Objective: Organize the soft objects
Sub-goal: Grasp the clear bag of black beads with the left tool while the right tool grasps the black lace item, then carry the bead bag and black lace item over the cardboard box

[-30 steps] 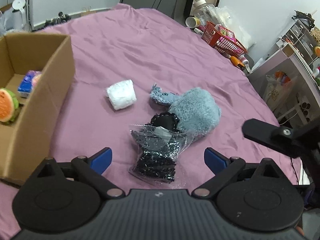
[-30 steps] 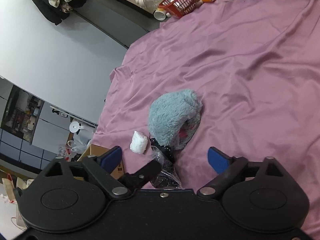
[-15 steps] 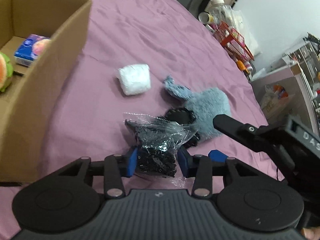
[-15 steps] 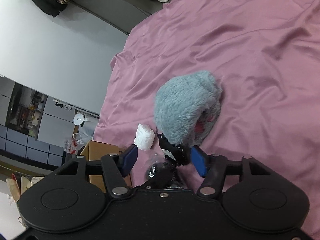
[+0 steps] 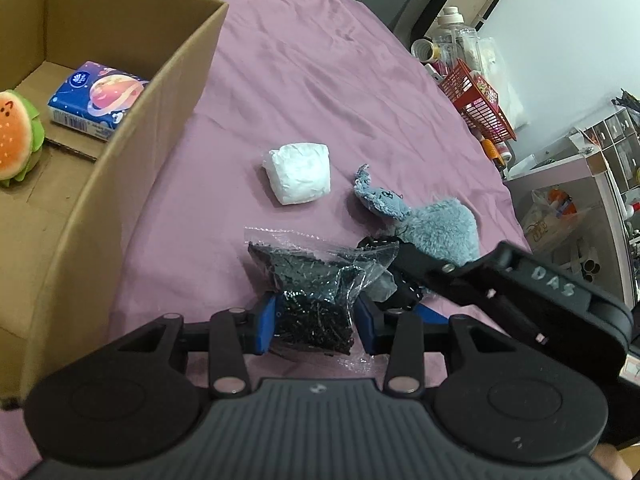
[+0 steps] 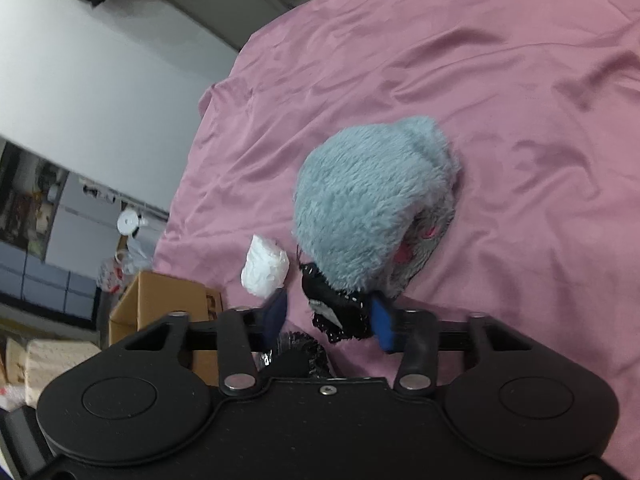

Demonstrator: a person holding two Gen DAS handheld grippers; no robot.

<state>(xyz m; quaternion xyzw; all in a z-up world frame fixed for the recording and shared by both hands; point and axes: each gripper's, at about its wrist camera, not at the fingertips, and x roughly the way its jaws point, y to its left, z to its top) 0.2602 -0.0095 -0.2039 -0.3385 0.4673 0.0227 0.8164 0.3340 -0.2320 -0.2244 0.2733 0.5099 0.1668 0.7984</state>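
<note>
On the purple bedsheet (image 5: 320,64), the left gripper (image 5: 316,322) has its pads pressed on the clear bag of black items (image 5: 316,292), while the right gripper (image 6: 328,316) is narrowed around a black lace piece (image 6: 340,312) but not clearly pinching it, so lift the bag slowly toward the cardboard box (image 5: 132,128).

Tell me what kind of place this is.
Probably a lived-in bedroom or home workroom. A purple sheet covers a wide bed-like surface, a red basket and bottles crowd its far edge, and small storage drawers stand on a side cabinet.
</note>
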